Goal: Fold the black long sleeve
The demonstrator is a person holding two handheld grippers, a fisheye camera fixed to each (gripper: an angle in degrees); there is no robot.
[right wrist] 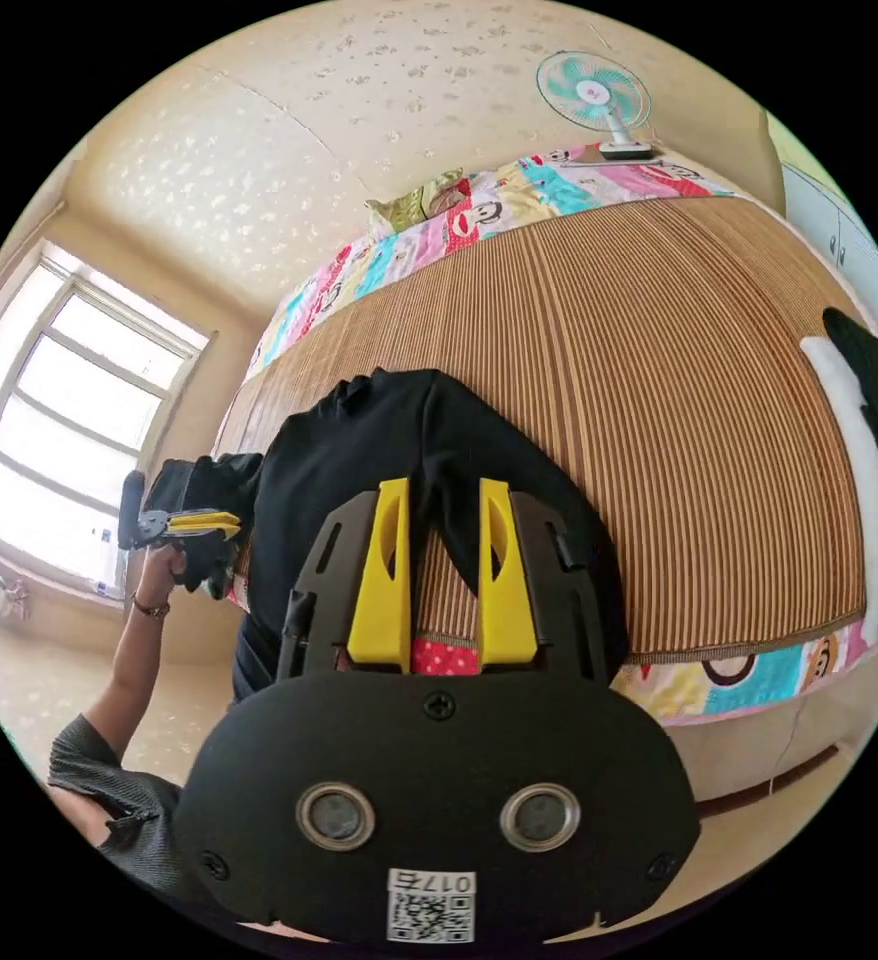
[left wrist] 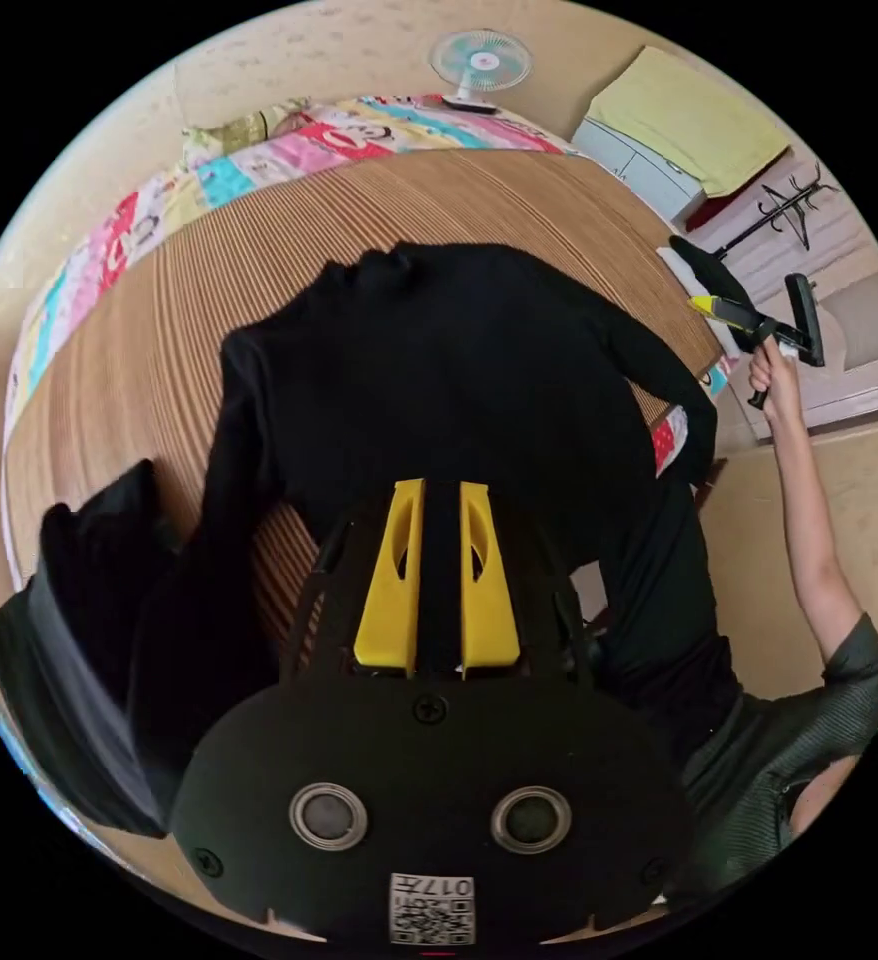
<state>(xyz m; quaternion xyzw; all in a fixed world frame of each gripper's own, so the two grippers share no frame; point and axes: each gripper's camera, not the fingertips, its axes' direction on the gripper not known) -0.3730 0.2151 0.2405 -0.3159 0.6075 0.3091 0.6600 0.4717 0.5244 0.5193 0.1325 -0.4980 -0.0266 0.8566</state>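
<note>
The black long sleeve (left wrist: 459,380) lies spread flat on a bamboo mat, collar at the far side. Its body (right wrist: 359,470) shows dark against the mat. My left gripper (left wrist: 439,488) hovers over the hem side. Its yellow jaws stand almost together, with only black showing in the narrow slit. In the right gripper view the left gripper (right wrist: 209,522) is held by a hand at the bed's left edge, beside bunched black cloth. My right gripper (right wrist: 443,488) has its jaws apart, with mat and a sleeve visible behind the gap. A raised hand holds the right gripper (left wrist: 734,312) off the bed's right edge.
The mat (left wrist: 209,300) covers a bed with a colourful sheet (right wrist: 719,680). A fan (left wrist: 481,62) stands at the head. A dark bundle (left wrist: 89,620) sits near the left corner, and black-and-white cloth (right wrist: 859,470) at the right edge. A window (right wrist: 69,430) and the person's arm (left wrist: 809,540) are alongside.
</note>
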